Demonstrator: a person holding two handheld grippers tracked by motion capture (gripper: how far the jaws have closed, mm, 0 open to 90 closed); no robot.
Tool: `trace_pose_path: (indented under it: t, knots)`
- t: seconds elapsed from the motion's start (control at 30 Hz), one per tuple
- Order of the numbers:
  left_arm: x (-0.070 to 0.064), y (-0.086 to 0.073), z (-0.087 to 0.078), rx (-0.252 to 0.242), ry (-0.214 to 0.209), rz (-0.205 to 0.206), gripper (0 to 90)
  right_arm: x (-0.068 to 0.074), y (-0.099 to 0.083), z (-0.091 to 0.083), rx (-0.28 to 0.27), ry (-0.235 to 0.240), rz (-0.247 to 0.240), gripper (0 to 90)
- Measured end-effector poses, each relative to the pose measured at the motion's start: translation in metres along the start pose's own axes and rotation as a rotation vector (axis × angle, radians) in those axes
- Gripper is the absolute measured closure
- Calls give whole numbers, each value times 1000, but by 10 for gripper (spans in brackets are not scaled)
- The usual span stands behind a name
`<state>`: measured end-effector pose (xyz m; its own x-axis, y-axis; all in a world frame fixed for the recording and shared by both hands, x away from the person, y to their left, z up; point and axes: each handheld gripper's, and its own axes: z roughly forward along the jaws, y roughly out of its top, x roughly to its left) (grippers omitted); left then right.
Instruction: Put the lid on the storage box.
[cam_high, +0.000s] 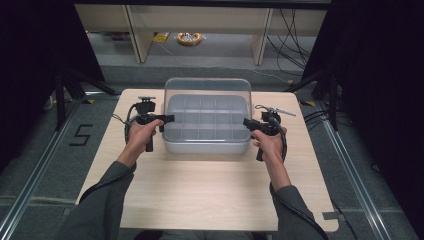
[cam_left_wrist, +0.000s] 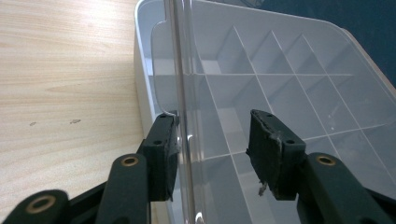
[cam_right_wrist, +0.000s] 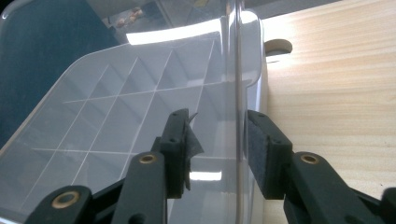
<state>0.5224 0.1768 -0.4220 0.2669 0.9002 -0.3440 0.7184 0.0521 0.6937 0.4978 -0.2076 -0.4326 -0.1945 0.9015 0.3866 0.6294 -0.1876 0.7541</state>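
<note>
Tongs, left (cam_left_wrist: 212, 156) and right (cam_right_wrist: 217, 154), gaping astride lid (cam_high: 207, 92) edges, gripping nothing; uneven closure could let it slip.

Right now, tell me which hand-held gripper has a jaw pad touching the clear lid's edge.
The left hand-held gripper: its outer pad sits against the clear lid edge. The right hand-held gripper straddles the edge with gaps both sides.

A black "5" (cam_high: 81, 135) is marked on the grey floor (cam_high: 45, 165) left of the table.

Glossy clear plastic box (cam_high: 207, 131), matt wood table (cam_high: 200, 190).
</note>
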Motion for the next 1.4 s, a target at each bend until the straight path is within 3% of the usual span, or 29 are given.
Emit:
trace_pose_path:
  t: [0.1,0.17,0.33,0.4,0.67,0.7,0.73,0.77,0.8,0.9,0.93,1.1,1.13,1.17,1.33,1.4]
  knots:
    - [0,1,1,5,6,-6,524,3,0,1,19,-4,45,620]
    - [0,0,2,10,10,-6,521,-1,0,3,8,-6,3,618]
    - [2,0,4,16,11,-16,518,2,0,4,14,-3,36,616]
    - [2,-1,6,17,12,-18,517,-2,0,6,10,-9,-11,611]
    - [5,-4,12,29,15,-32,507,-3,-1,12,26,-21,12,594]
    - [5,-4,12,28,17,-33,506,1,-2,13,34,-28,62,586]
    - [5,-4,12,30,19,-33,506,1,-2,13,34,-28,62,586]
    - [5,-3,12,32,21,-34,506,-2,-1,14,32,-35,26,584]
    - [5,-3,12,33,22,-35,506,-1,-2,14,38,-38,42,582]
    - [5,-3,12,37,23,-39,504,-1,0,15,39,-40,31,580]
    - [5,-3,12,33,22,-37,503,3,0,14,48,-39,70,579]
    - [4,-4,12,23,22,-33,502,3,0,14,49,-38,65,576]
    - [3,-5,12,22,28,-28,497,0,-1,15,36,-48,15,570]
    - [2,-6,11,22,38,-7,494,3,-2,14,41,-50,48,568]
    - [0,-9,10,10,45,0,491,1,-4,14,29,-46,29,566]
    - [0,-10,11,3,75,49,521,1,-4,14,31,-39,27,566]
